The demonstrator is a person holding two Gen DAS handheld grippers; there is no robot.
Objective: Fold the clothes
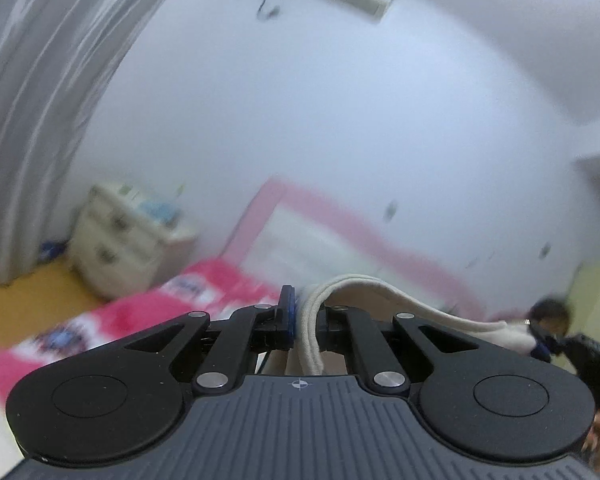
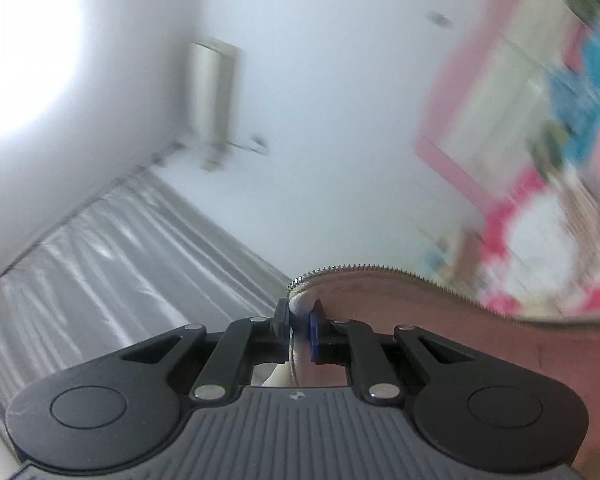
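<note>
Garment (image 2: 420,320) (zipper edge showing) hung lifted between left claw (image 1: 302,320) and right claw (image 2: 300,328), both pinching fabric; fold progress unclear.

Soft, even daylight fills the room around me, cool and bluish on the wall (image 1: 320,120). A blown-out white glare (image 2: 24,52) burns the upper left of my right wrist view. Motion blur smears the pink bedding (image 2: 540,240) and curtain (image 1: 40,100); only my grippers' black linkages stay sharp. Fisheye bends every edge.
</note>
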